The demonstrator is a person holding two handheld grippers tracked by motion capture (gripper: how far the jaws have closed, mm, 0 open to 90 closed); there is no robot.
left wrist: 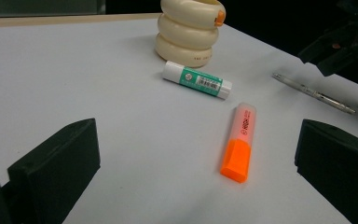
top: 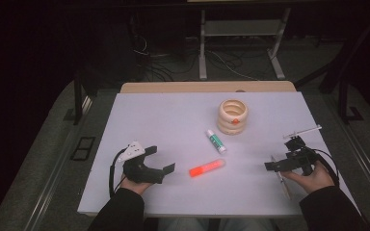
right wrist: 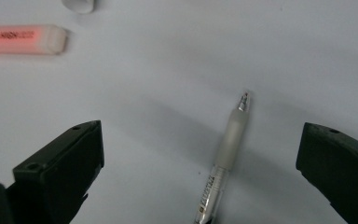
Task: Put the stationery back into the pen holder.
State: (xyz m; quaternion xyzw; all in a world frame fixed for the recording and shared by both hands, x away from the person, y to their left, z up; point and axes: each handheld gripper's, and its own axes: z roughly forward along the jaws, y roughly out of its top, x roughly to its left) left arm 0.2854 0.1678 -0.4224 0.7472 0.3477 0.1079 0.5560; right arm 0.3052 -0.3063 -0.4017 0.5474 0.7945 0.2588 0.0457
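On the white table top (top: pixel 164 120) lie an orange highlighter (top: pixel 207 168), a green-and-white glue stick (top: pixel 216 141) and a clear pen (top: pixel 283 180). My left gripper (top: pixel 160 159) rests at the front left, open and holding nothing, and points toward the highlighter (left wrist: pixel 240 142) and glue stick (left wrist: pixel 196 80). At the front right my right gripper (top: pixel 283 154) is open, with the pen (right wrist: pixel 226 154) lying on the table between its spread jaws, touched by neither. The highlighter (right wrist: pixel 23 39) lies farther off in the right gripper view.
A cream holder made of stacked rings (top: pixel 232 117) stands at the back right of the middle, with an orange mark on its rim (left wrist: pixel 220 17). The table's front edge (top: pixel 188 211) runs just ahead of the person's sleeves. Dark floor, cables and a metal frame lie beyond.
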